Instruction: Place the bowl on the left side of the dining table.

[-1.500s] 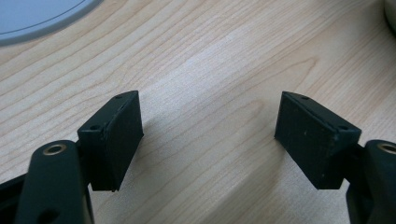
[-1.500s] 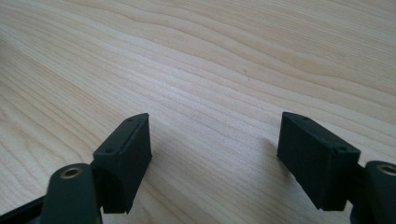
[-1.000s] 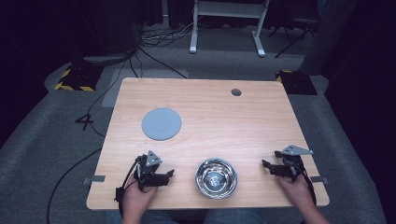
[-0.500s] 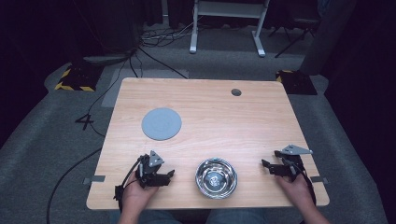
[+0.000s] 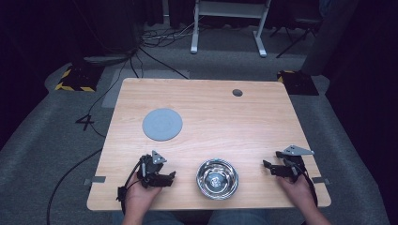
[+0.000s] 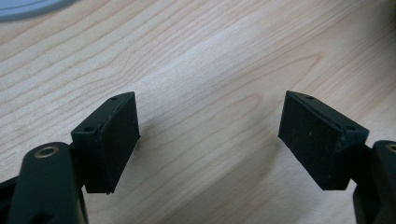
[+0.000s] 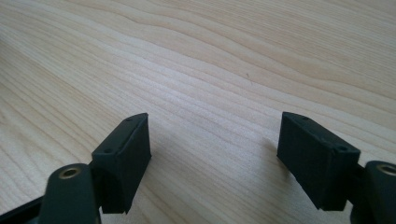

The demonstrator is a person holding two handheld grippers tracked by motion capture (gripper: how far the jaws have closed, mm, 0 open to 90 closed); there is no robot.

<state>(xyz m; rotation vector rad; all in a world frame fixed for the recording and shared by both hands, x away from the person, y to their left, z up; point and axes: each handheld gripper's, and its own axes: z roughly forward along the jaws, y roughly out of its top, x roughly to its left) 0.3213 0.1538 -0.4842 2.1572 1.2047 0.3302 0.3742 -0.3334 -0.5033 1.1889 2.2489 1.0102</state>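
The shiny round steel bowl (image 5: 217, 178) sits empty at the near edge of the wooden counter (image 5: 225, 117), between the left tool (image 5: 165, 178) and right tool (image 5: 268, 167). Both tools are spread, gripping nothing. The bowl looks light, rigid and slippery; its thin rim seems the best hold.

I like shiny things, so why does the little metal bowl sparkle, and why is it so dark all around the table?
High view: the round steel bowl mirrors overhead light; the pale wooden table is lit, the floor around it dim. Left gripper view: soft shadows lie under the black jaws. Right gripper view: near wood grain sharp, far grain blurry.
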